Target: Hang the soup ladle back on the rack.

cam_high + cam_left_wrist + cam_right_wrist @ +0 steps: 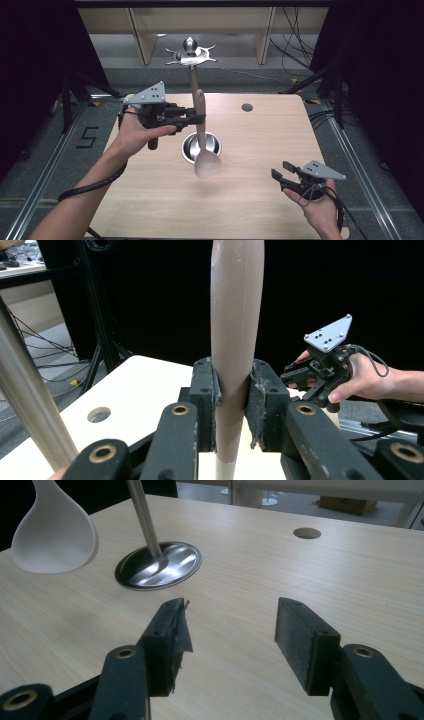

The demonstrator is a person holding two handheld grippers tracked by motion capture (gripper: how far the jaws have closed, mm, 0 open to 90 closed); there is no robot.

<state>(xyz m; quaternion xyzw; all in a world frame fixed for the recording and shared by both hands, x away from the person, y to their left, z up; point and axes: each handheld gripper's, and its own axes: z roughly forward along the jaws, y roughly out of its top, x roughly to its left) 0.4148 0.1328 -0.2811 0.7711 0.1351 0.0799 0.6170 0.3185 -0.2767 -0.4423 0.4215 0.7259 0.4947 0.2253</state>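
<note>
A beige plastic spoon (207, 163) hangs upright in the air, bowl down and handle up, just in front of a metal pole (193, 80). My left gripper (200, 118) is shut on the spoon's handle (235, 315), with both pads pressed against it. The pole stands in a round metal base (215, 145) set in the table and carries a star-shaped hook plate (192, 56) on top. Over the table's near right part, my right gripper (281, 170) is open with nothing between its pads (305, 640). From there the spoon bowl (55, 535) shows above the table, left of the base (160, 566).
The light wooden table (260, 145) has a small round hole (247, 107) at its far right. Black stands and cables lie on the floor around it. The pole (25, 405) rises close to my left gripper's left side.
</note>
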